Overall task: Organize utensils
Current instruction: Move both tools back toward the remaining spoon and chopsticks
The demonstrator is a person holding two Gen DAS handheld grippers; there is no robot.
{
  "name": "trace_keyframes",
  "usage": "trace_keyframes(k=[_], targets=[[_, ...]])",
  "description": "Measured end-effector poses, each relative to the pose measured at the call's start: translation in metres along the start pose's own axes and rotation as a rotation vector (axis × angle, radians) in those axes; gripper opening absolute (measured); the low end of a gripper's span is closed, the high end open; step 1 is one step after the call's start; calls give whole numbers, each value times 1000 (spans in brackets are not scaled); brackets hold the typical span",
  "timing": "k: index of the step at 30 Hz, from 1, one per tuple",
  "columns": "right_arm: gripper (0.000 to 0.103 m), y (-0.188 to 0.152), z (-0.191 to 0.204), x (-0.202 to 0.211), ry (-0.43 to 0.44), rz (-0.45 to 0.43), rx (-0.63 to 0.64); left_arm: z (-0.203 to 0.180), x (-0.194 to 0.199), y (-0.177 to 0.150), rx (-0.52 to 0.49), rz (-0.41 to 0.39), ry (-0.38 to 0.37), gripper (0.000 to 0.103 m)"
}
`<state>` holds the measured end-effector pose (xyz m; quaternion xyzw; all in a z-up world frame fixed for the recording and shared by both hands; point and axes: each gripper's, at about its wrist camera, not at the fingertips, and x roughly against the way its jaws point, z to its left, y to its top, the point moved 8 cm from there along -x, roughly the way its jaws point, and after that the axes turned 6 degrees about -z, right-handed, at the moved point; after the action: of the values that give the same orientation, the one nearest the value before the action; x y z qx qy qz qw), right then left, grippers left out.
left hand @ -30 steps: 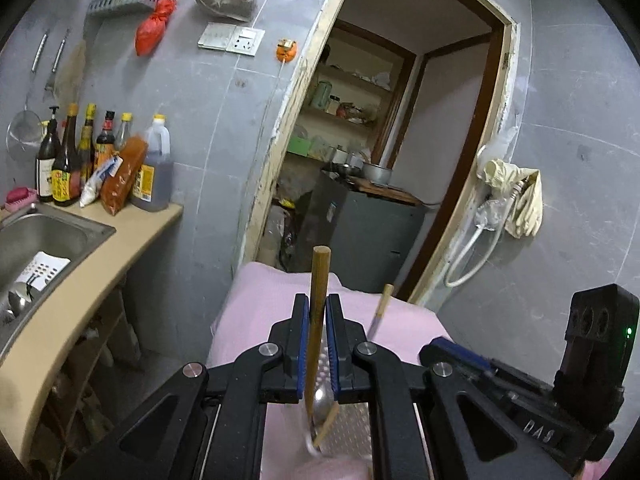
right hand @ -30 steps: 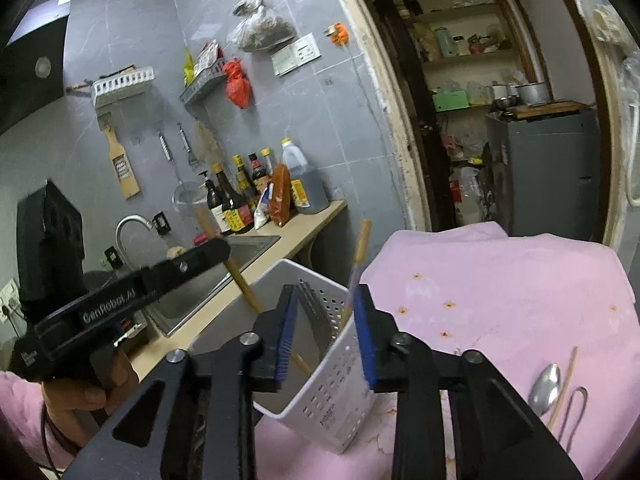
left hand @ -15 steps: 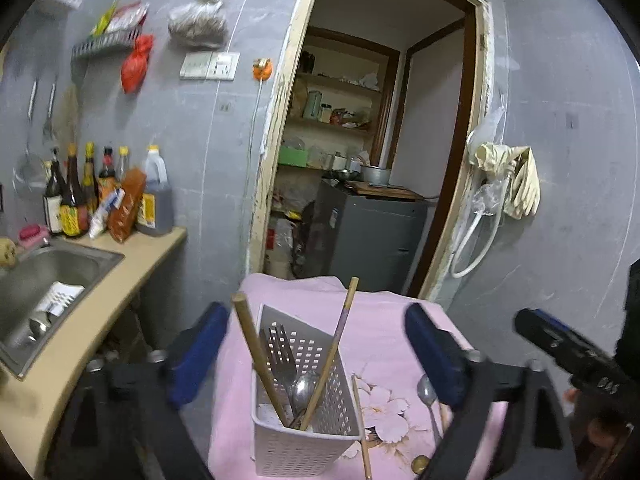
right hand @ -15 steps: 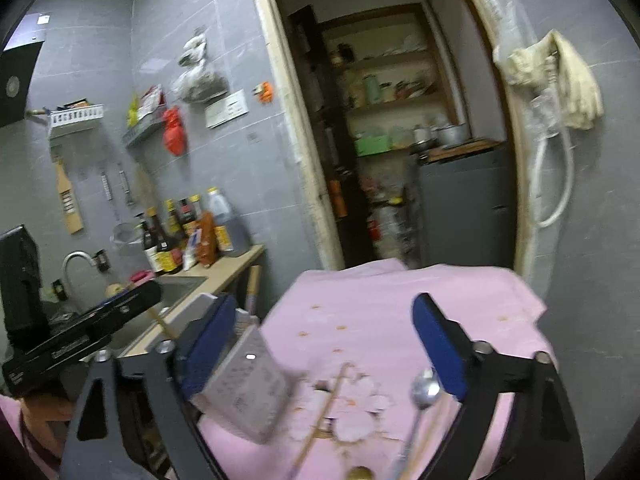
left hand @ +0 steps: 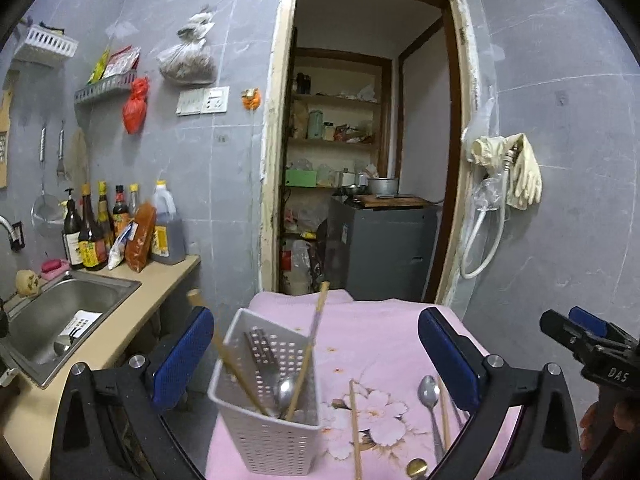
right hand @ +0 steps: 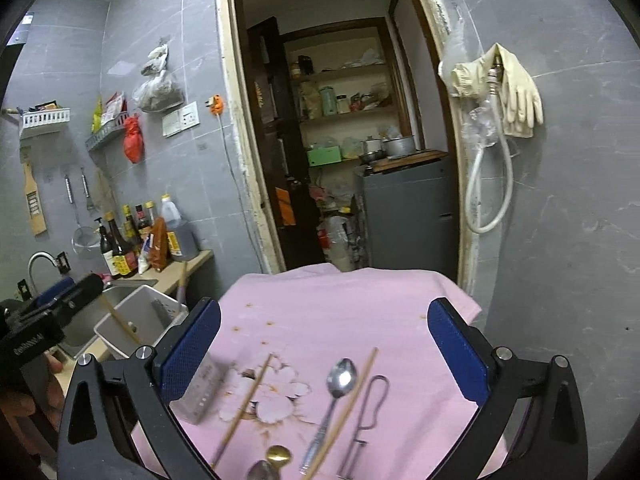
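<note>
A white perforated basket stands at the left edge of the pink cloth, holding chopsticks, a slotted utensil and a spoon. My left gripper is drawn back from it, jaws opening wide, gripping nothing. Loose on the cloth lie a chopstick, a silver spoon, a second chopstick, a bent wire utensil and a small gold spoon. My right gripper hovers over them, jaws opening, pads touching nothing. In the right wrist view the basket is partly hidden behind the left finger.
A counter with a steel sink and sauce bottles runs along the left. Behind the table is an open doorway with a grey cabinet. Gloves and a hose hang on the right wall.
Both grippers went from nearly shut to wide open. The left one let go of a wooden chopstick, which now stands in the basket, and drew back. The right one swung from the basket to the loose utensils.
</note>
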<state>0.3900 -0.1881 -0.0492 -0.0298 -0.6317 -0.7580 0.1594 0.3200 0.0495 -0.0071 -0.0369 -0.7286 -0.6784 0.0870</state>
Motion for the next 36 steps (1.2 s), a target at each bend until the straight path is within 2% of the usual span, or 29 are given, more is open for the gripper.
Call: trace_keyframes(k=[12, 24, 30, 36], targets=[[102, -1, -48, 5, -55, 24, 29, -63, -21, -14, -46, 21, -104, 103], [102, -21, -90, -11, -101, 83, 21, -102, -56, -46, -57, 94, -148, 103], [102, -46, -103, -32, -94, 134, 14, -110, -79, -74, -75, 157, -138, 103], [102, -79, -115, -60, -62, 219, -35, -111, -106, -110, -40, 297, -139, 103]])
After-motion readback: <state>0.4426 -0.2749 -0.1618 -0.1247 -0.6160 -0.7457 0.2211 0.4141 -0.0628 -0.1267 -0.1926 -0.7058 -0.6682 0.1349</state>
